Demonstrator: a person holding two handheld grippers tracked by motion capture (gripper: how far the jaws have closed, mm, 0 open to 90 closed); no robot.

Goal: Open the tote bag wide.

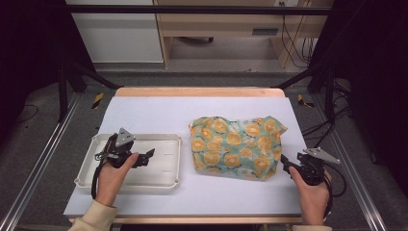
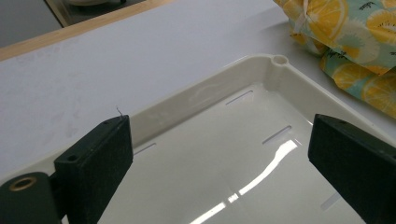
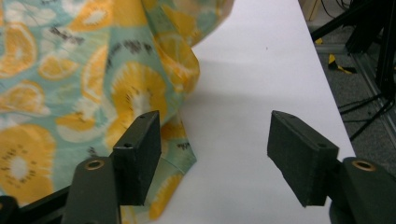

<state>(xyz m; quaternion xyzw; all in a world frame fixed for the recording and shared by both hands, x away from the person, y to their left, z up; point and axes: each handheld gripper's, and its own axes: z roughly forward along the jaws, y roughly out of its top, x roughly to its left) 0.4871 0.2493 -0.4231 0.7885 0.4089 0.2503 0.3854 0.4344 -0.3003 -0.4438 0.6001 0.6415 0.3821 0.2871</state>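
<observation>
Cream plastic tray point(image 1: 168, 180) sits at the left of the white table point(image 1: 154, 115), and the left tool point(image 1: 146, 156) hovers over it with jaws spread wide, nothing between them. Just right of the tray lies a teal cloth bundle point(image 1: 235, 147) printed with orange slices, no readable writing on it. Beside the bundle's right edge, the right tool point(image 1: 285, 163) stands with jaws apart, gripping nothing.

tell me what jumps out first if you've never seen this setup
The crumpled teal cloth printed with orange citrus slices lies right of centre on the white table. Left of it sits a shallow cream plastic tray, the open left gripper hovering over it. The open right gripper waits at the cloth's near right corner.
</observation>
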